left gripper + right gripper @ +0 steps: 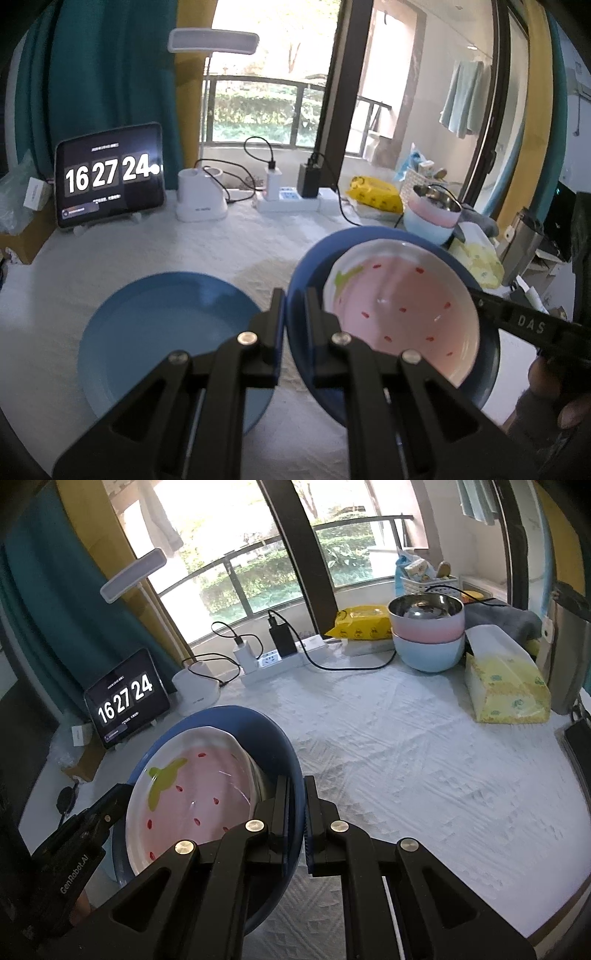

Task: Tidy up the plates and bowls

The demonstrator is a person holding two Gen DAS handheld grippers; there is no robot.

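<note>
Left gripper (293, 314) is held low, reaching forward, jaws clamped on the left rim of the dark blue plate (314, 266). Right gripper (297, 801) is likewise closed tight on the opposite rim of that plate (273, 738). The plate is held tilted between the two, above the white-clothed table (406, 757). A pink strawberry-patterned dish (402, 306), white-rimmed, with red seeds and a green leaf, is carried inside it. A lighter blue plate (166, 332) is lying flat near the table's front left edge. Stacked bowls (428, 635), pink on pale blue, are seen at the far right edge.
</note>
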